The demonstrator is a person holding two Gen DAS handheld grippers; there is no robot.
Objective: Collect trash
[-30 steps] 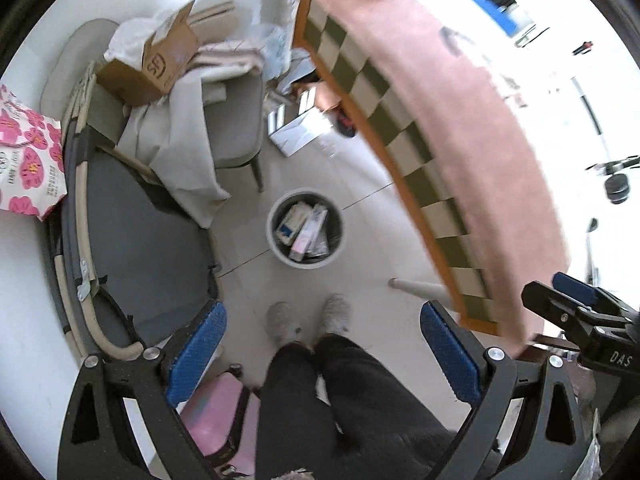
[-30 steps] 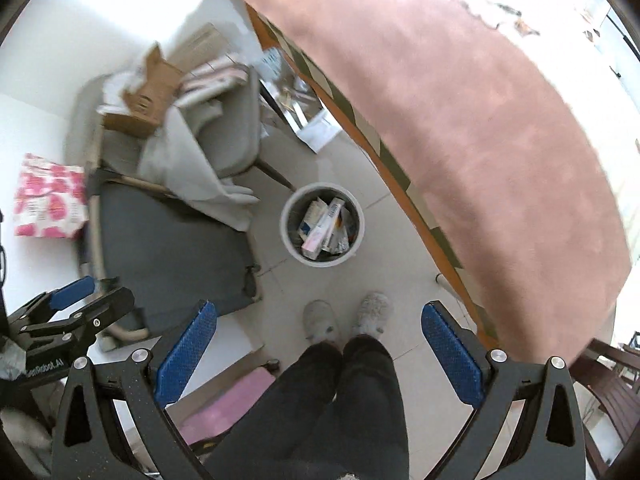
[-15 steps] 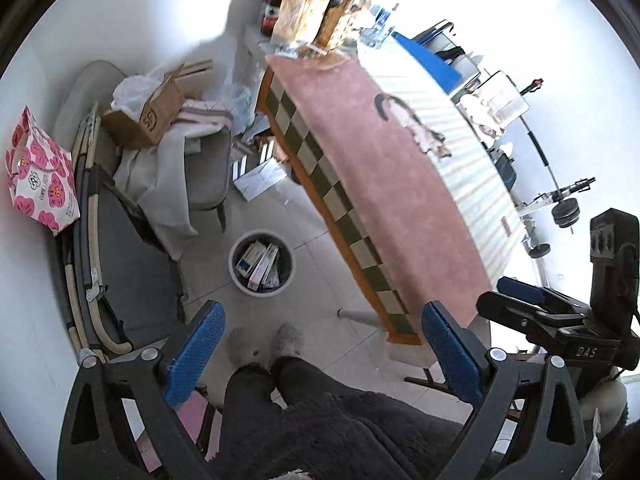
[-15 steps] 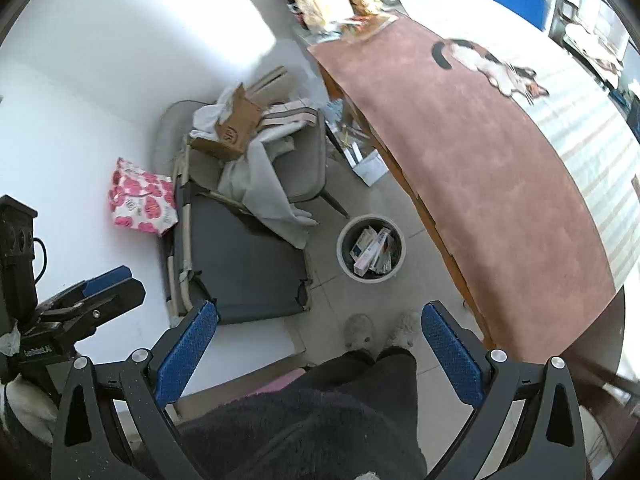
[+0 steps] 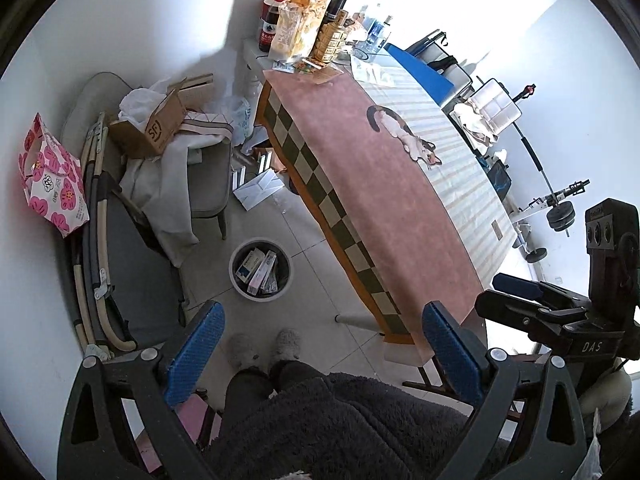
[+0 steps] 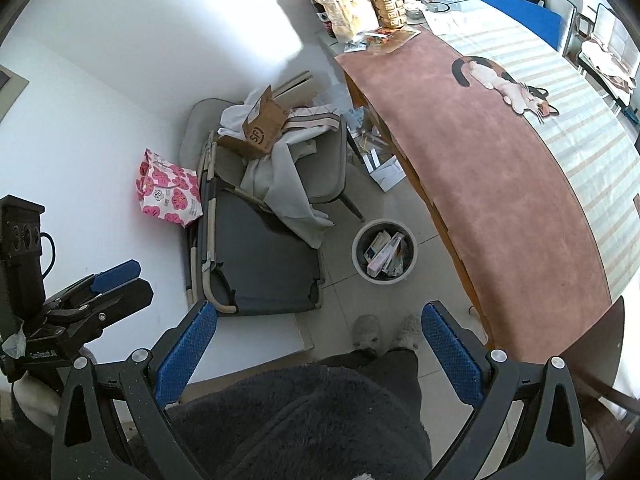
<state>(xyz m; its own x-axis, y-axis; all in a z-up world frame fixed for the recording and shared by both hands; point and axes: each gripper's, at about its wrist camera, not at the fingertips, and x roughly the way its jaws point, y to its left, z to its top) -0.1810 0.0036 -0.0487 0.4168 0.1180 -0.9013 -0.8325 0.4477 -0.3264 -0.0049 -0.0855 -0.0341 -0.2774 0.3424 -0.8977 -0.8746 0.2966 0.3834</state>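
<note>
Colours I see from both wrist cameras.
Blue pads (image 5: pixel 195 354) on my black grippers; dusty-pink tablecloth (image 6: pixel 504 184) with green-cream checked border (image 5: pixel 320 184); white bag with pink flowers (image 6: pixel 168 190); grey bin (image 5: pixel 260 270).

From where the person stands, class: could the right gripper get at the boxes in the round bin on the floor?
Probably yes. The right gripper is open and empty, and bare floor tile lies between the person's slippers and the round bin, whose top is uncovered. It hangs well above, so the person would have to lower it.
</note>
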